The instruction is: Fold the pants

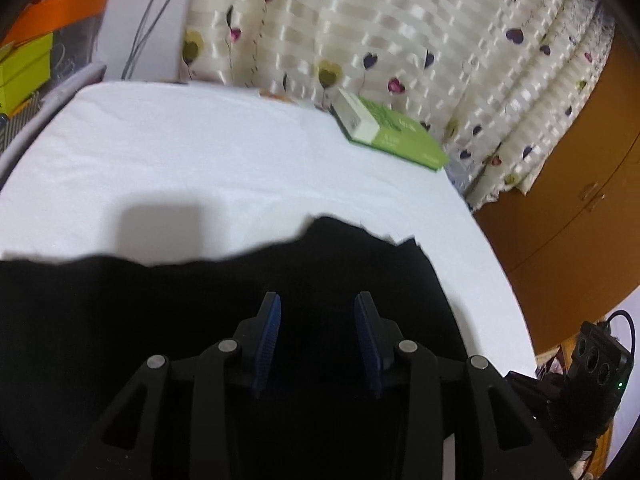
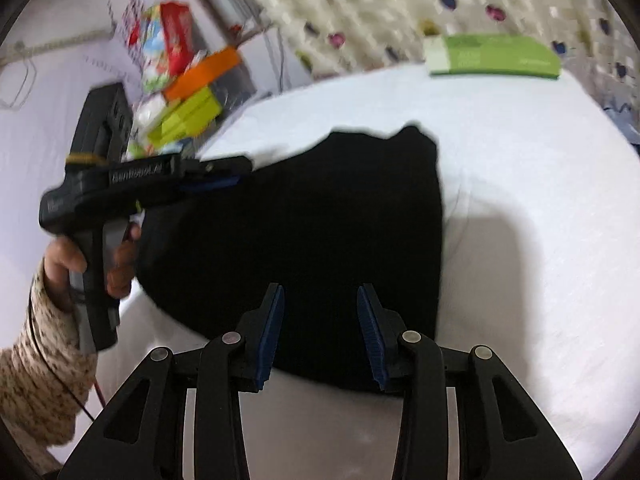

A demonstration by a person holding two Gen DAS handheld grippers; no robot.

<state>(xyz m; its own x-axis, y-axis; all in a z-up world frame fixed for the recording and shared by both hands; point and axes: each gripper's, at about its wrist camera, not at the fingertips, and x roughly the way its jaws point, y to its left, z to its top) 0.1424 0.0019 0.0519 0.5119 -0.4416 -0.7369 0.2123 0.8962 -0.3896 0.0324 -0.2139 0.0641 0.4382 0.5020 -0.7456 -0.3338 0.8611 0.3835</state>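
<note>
The black pants (image 2: 304,232) lie folded into a compact block on the white sheet (image 2: 520,160). In the left wrist view the pants (image 1: 200,300) fill the lower half. My left gripper (image 1: 318,300) is open and empty, hovering over the pants. It also shows in the right wrist view (image 2: 224,176), held by a hand at the pants' left edge. My right gripper (image 2: 320,292) is open and empty above the near edge of the pants.
A green and white box (image 1: 392,132) lies at the sheet's far edge (image 2: 492,56) by the heart-patterned curtain (image 1: 400,32). Orange and lime boxes (image 2: 192,96) are stacked to the left. A brown cabinet (image 1: 580,184) stands to the right.
</note>
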